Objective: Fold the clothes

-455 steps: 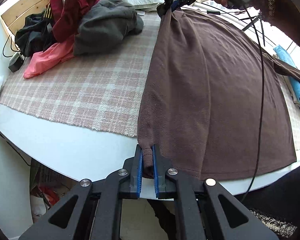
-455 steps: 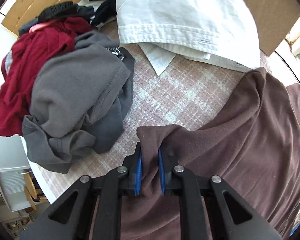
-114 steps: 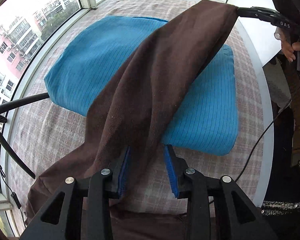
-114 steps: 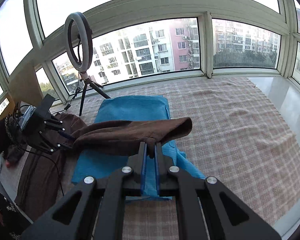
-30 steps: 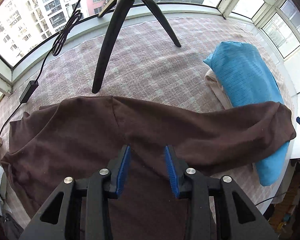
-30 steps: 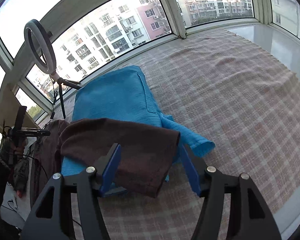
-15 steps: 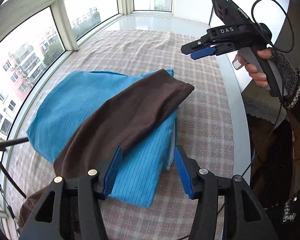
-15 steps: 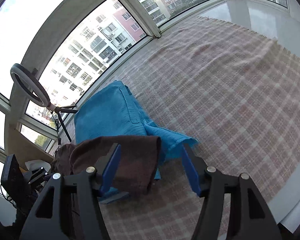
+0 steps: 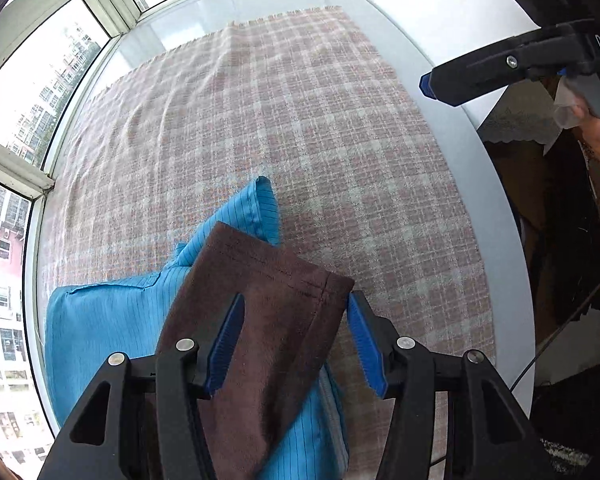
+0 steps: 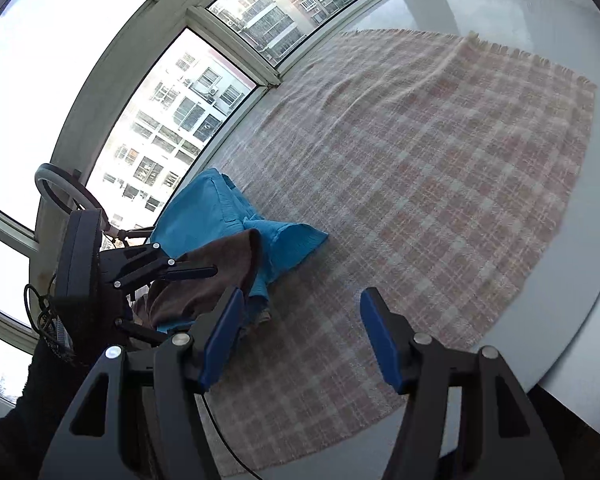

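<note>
1. The plaid cloth (image 9: 308, 120) is covering most of the white table (image 9: 452, 128), and everything else is sitting at its window-side end. No baskets, bins or boxes are showing in either view, so nothing is holding anything.

2. The blue garment (image 9: 112, 328) is lying folded on the plaid cloth, near the window edge. It's looking like thin woven stuff: light, and probably a bit slick.

3. The brown garment (image 9: 268, 320) is lying draped across the top of the blue one, with its stitched hem (image 9: 276, 272) pointing out over the plaid cloth. I'm guessing it's a soft, floppy knit: light, nothing breakable, but it'll sag and slide if you grab it in the middle. The hem corners or a folded edge are looking like the best spots to pinch.

4. The left gripper (image 9: 296, 340) is hovering right over the brown garment, jaws spread wide on either side of the hem end and pinching nothing.

5. The right gripper (image 10: 300, 338) is hanging over bare plaid cloth just beside the pile, jaws also wide apart and holding nothing.

Whether the brown one needs more folds, I can't tell from here.
</note>
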`<action>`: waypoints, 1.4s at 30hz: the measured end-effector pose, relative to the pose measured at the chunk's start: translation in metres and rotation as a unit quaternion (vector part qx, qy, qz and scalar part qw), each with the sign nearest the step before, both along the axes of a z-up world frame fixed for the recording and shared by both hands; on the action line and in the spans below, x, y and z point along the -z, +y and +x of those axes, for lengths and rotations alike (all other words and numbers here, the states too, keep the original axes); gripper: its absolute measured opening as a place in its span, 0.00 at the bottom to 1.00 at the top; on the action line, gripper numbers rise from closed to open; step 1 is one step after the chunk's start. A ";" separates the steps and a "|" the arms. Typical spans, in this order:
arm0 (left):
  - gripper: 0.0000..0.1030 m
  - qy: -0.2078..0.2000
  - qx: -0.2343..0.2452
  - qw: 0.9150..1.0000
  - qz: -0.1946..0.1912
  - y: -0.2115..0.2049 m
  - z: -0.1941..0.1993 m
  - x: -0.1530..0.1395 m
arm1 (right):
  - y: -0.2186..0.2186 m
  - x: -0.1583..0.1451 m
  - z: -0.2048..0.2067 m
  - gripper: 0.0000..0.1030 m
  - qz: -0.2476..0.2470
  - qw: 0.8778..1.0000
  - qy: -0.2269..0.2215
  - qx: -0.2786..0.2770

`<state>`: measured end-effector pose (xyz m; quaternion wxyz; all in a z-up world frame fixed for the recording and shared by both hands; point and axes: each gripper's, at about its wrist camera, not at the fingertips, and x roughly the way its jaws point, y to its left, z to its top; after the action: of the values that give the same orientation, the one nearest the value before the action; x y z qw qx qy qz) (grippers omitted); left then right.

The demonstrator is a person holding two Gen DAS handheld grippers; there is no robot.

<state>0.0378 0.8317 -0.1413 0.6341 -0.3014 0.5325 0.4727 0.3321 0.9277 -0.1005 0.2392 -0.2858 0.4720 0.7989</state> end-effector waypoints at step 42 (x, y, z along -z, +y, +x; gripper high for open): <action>0.10 -0.075 -0.114 0.981 0.136 -0.065 -0.032 -0.060 | 0.020 0.015 -0.121 0.37 -0.123 0.988 0.031 -0.089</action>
<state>0.0056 0.7669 -0.0815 0.6494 -0.3055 0.3759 0.5862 0.2112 0.9476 -0.1153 0.1152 -0.3293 0.5468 0.7611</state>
